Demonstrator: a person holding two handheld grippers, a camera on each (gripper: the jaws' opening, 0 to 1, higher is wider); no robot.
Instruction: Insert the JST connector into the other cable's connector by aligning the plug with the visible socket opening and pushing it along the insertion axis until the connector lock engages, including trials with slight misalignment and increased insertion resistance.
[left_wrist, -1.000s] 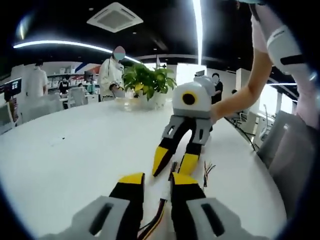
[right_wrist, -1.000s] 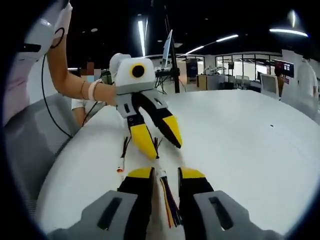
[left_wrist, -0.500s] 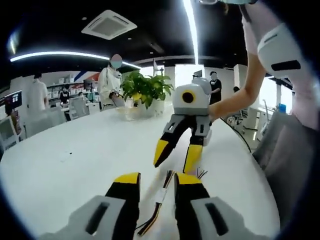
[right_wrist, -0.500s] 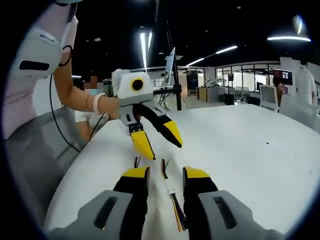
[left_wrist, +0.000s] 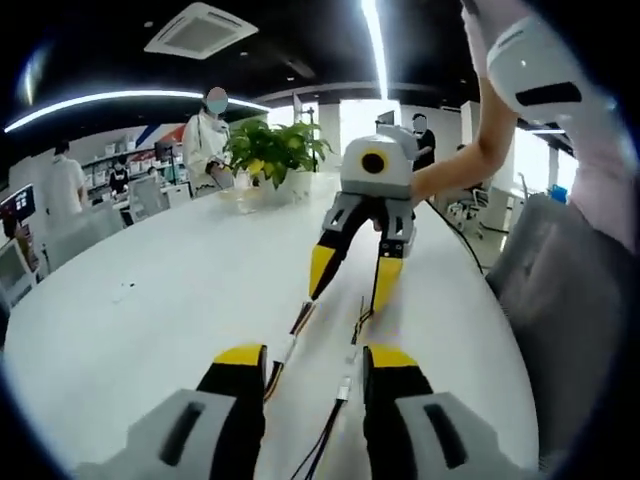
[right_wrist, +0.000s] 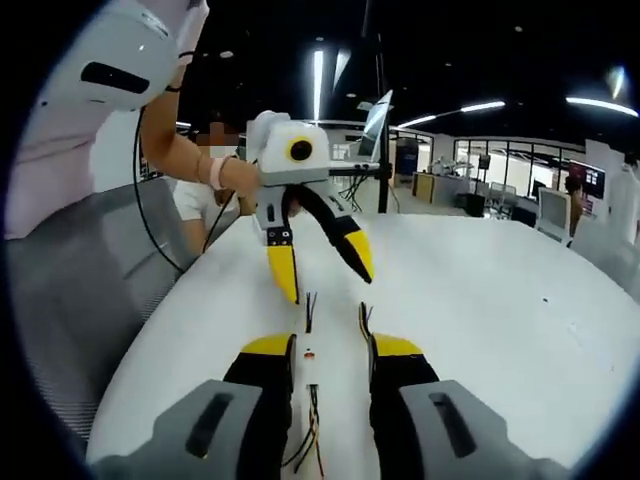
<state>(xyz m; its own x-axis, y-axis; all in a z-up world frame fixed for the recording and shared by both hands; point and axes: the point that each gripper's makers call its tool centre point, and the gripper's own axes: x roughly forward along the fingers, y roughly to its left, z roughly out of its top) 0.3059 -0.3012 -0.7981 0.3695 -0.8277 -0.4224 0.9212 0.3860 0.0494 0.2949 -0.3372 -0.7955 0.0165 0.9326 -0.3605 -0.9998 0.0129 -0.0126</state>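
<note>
**Both grippers hovering open over two loose cables, nothing gripped**

I am holding the left gripper (left_wrist: 303, 362) with its jaws spread wide and empty. Between and just ahead of them two cables (left_wrist: 350, 352) are lying on the white table (left_wrist: 150, 290), running toward the right gripper (left_wrist: 348, 287) facing me, whose jaws are also standing apart on nothing. I am judging the step as picking up: I should be closing each pair just behind a connector body, not on bare wire, so plug and socket are staying square to the push.

In the right gripper view I am seeing my own right gripper (right_wrist: 328, 345) wide and empty, the cables (right_wrist: 309, 308) lying between the two grippers, and a small connector (right_wrist: 309, 354) just inside my left jaw. The left gripper view is offering instead a potted plant (left_wrist: 272, 152) and people standing beyond
</note>
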